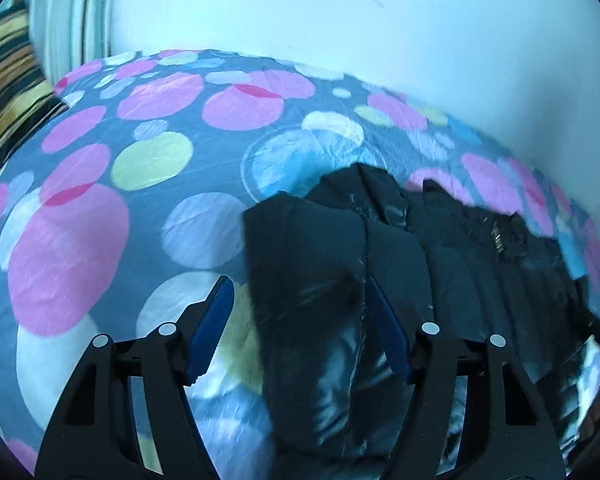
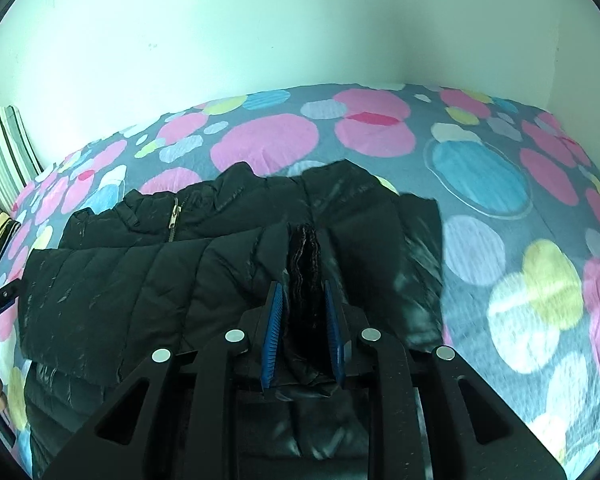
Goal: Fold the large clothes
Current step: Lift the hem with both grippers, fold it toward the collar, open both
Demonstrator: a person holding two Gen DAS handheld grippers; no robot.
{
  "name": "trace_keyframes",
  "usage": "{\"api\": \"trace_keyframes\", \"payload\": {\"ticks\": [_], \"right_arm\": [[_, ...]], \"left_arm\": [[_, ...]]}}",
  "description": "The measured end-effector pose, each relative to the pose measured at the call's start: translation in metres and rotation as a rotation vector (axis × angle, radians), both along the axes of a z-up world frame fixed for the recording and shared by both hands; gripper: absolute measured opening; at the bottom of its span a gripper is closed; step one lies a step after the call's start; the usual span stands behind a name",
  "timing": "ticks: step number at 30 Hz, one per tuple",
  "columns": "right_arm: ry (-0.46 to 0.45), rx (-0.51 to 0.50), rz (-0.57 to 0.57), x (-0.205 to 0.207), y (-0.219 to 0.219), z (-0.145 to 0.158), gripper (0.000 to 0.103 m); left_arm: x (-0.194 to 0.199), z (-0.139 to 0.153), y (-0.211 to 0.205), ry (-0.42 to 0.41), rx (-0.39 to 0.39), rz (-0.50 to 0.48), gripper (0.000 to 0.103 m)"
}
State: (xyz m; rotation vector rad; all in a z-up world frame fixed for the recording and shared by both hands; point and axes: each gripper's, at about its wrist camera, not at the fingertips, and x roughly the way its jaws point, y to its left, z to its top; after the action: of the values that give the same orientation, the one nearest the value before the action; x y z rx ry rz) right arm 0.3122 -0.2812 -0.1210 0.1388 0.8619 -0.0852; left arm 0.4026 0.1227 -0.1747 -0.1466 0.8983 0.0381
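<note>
The right hand-held gripper (image 2: 302, 300) had its blue pads (image 2: 273, 332) close together with a bunched ridge of the black puffer jacket (image 2: 140, 280) standing between them; the fabric filled the narrow gap, so it was clamped on the jacket. The left hand-held gripper (image 1: 300, 300) stood with its jaws wide apart, a fold of the black puffer jacket (image 1: 320, 280) lying between them and against the right-side pad, not pinched.

The jacket was glossy, quilted in stitched panels, and partly folded over itself, with a metal zipper pull (image 2: 175, 213) showing near its collar. It lay flat on the bed, on a grey bedsheet (image 2: 480, 248) printed with pink, blue, yellow and white circles.

Bare sheet spread wide to the jacket's right in the right wrist view and to its left in the left wrist view. A pale wall (image 2: 260, 32) bordered the bed's far edge. A striped pillow (image 2: 4, 152) leaned in the left corner.
</note>
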Motion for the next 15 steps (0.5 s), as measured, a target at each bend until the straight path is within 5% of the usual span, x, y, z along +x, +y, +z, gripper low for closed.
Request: {"api": "trace_keyframes", "payload": {"ticks": [15], "right_arm": [[0.104, -0.023, -0.006, -0.01, -0.01, -0.044, 0.021]], "left_arm": [[0.009, -0.052, -0.005, 0.097, -0.019, -0.046, 0.072]]}}
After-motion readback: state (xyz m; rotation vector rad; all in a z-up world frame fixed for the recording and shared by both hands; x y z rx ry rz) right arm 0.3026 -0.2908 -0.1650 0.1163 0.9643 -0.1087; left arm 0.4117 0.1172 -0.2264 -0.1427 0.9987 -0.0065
